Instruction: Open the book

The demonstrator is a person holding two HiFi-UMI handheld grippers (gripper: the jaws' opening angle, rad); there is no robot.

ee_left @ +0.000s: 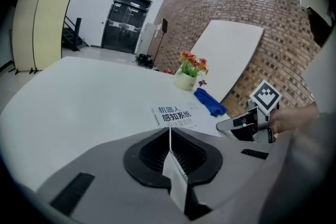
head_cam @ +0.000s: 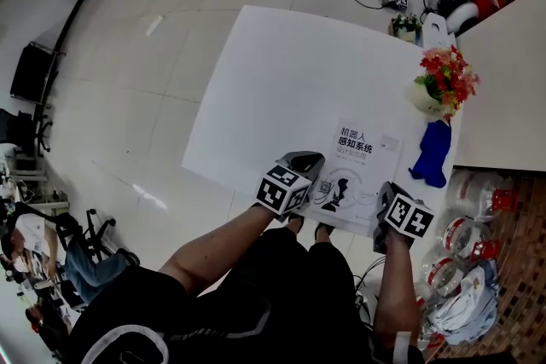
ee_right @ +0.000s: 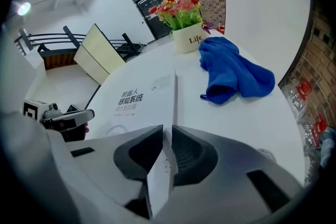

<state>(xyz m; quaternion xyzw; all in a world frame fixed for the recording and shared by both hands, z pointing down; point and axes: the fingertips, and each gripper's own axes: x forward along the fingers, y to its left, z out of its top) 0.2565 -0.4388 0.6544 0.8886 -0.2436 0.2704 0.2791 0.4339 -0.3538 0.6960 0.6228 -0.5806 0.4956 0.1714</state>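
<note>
Overhead, in the head view, we see the closed book [head_cam: 358,158] lying face-up at the near edge of the white surface [head_cam: 281,72]. A person's two arms reach to it, the left claw [head_cam: 309,168] at its near left corner and the right claw [head_cam: 386,202] at its near right corner. A blue cloth [head_cam: 433,153] and a pot of flowers [head_cam: 439,85] sit near the book's right side. Along the left gripper view, we find the left claw [ee_left: 169,136] clenched on a thin white edge that we take for the book's left, spine side, while the rest of the book [ee_left: 176,115] lies flat on the surface ahead. Along the right gripper view, the right claw [ee_right: 167,139] is clamped onto the free right edge of the book [ee_right: 142,97]; whether it pinches the cover alone or the whole block of pages we cannot tell. We judge the task to be at its grasping step, with the cover not yet raised. The next move, as we read it, asks the right claw to lift that edge and swing it over toward the spine while the left claw pins the book down. Should the grip take in every page, the whole book would rise instead of opening.
</note>
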